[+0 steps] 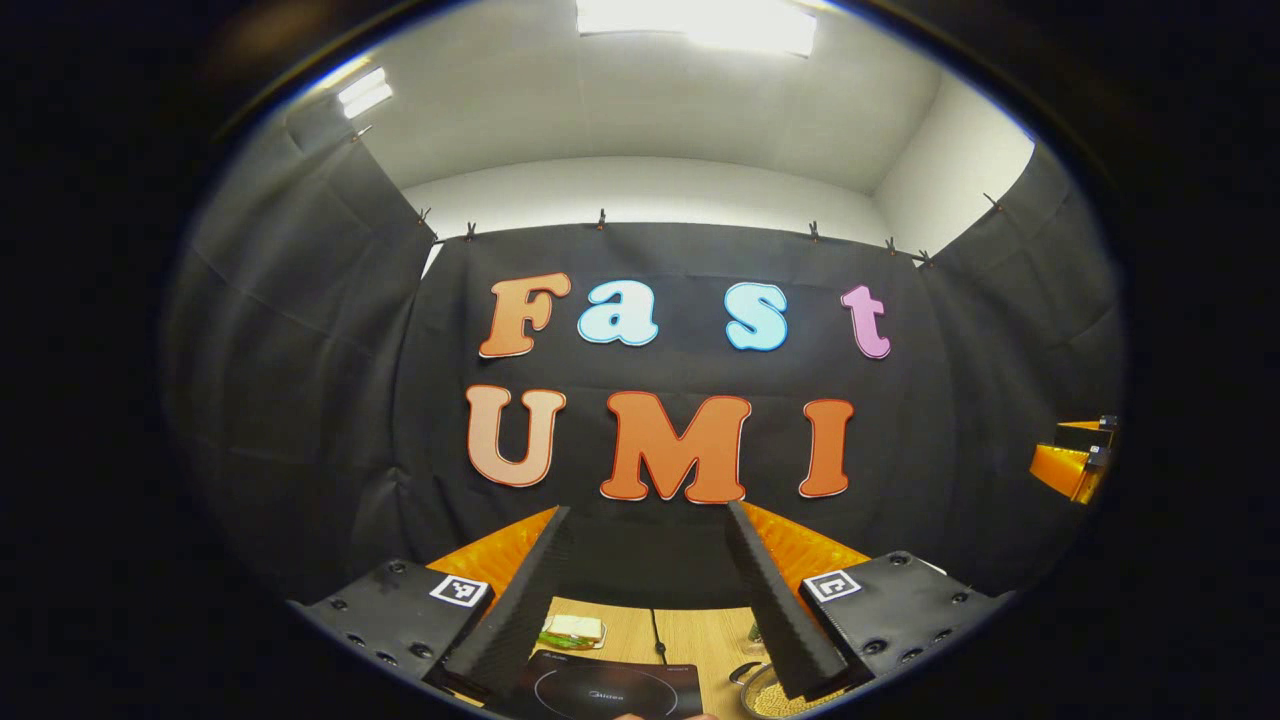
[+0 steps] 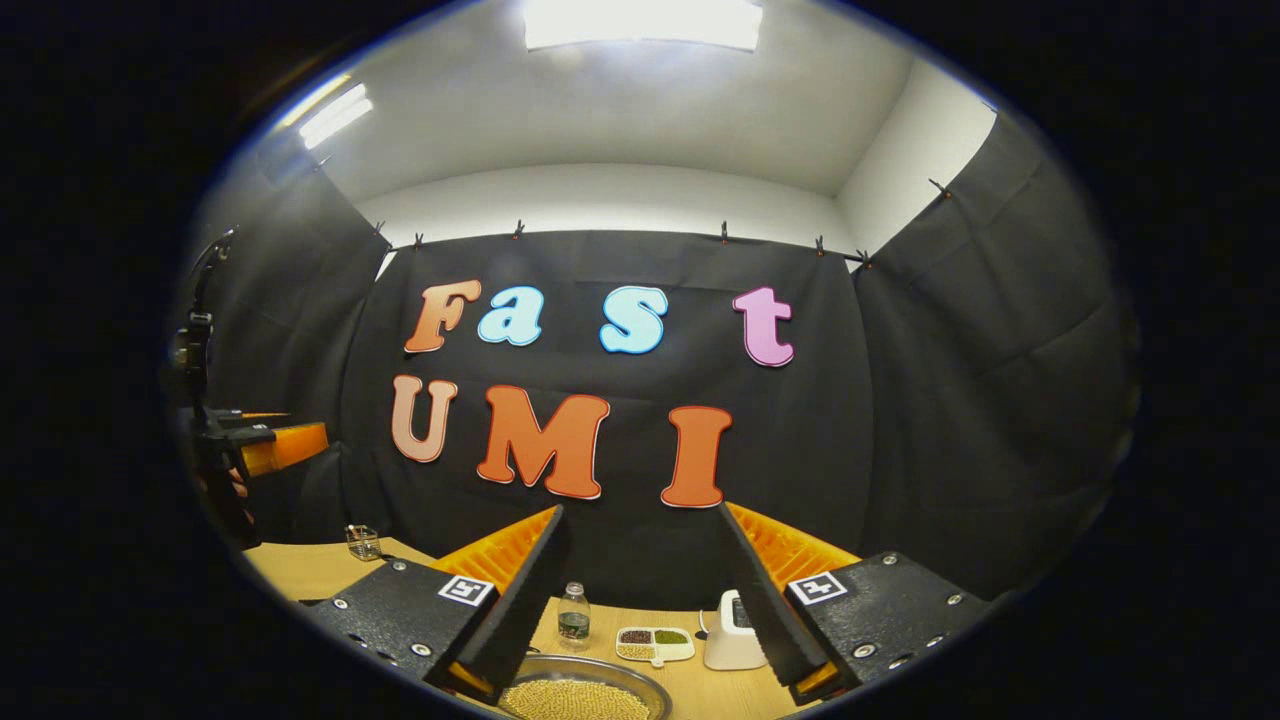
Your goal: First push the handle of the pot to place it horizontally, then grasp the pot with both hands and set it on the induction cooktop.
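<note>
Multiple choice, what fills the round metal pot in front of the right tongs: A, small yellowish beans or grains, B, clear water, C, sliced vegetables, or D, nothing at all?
A: in the right gripper view the round silver metal pot below the open right tongs holds a heap of small pale yellow beans or grains, up close to the rim.

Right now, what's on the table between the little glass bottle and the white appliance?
In the right gripper view, a small divided tray of assorted beans lies on the wooden table, between the bottle and the white appliance, apart from both.
</note>
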`<state>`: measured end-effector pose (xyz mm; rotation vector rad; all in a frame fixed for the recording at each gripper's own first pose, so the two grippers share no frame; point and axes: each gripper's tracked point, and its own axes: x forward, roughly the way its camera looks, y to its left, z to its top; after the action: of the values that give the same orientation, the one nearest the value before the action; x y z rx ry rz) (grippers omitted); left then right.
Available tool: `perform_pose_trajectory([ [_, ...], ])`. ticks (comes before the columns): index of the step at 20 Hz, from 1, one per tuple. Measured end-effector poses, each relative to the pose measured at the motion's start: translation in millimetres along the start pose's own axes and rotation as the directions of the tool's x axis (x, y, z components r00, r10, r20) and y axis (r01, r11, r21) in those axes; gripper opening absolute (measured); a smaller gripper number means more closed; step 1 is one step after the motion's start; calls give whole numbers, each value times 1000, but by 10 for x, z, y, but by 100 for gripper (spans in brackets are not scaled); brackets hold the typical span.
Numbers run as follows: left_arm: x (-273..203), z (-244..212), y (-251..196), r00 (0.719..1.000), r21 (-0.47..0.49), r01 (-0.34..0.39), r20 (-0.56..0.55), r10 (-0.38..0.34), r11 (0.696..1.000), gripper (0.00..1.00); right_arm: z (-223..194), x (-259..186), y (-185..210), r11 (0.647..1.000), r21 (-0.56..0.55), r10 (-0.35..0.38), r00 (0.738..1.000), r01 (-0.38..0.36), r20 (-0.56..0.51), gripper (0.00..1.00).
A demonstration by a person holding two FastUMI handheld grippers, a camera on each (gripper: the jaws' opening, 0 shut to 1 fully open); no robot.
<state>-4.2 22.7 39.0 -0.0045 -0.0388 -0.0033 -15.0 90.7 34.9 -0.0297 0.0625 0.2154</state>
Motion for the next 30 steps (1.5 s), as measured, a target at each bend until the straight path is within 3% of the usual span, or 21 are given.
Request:
perform_pose_trajectory([
  [5, 31, -38, -25, 1000, 13, 4, -10, -4, 1000, 100, -379, -49, -36, 1000, 25, -15, 994, 18, -110, 83],
  [7, 44, -75, -43, 1000, 11, 10, -15, -10, 1000, 100, -572, -51, -69, 999, 31, -25, 986, 31, -167, 75],
  [9, 68, -123, -35, 1000, 3, 15, -26, -15, 1000, 99, -829, -74, -78, 998, 38, -34, 968, 45, -247, 63],
  [11, 66, -164, -40, 999, 1, 15, -35, -15, 1000, 99, -1065, -117, -77, 997, 61, -30, 944, 53, -329, 59],
  [16, 45, -267, 25, 998, 3, 3, -58, -3, 1000, 99, -1646, -362, 117, 983, 180, 66, 856, 32, -514, 29],
  [20, 35, -325, 140, 998, -4, -11, -66, 10, 1000, 100, -2142, -596, 246, 979, 202, 127, 766, 4, -630, 19],
  [28, 71, -481, 211, 996, 2, -11, -92, 11, 1000, 100, -2716, -947, 239, 976, 216, 141, 657, 35, -741, 4],
  [30, 84, -538, 216, 995, -3, -8, -98, 8, 1000, 100, -2836, -1050, 353, 960, 276, 193, 610, 43, -768, 0],
])
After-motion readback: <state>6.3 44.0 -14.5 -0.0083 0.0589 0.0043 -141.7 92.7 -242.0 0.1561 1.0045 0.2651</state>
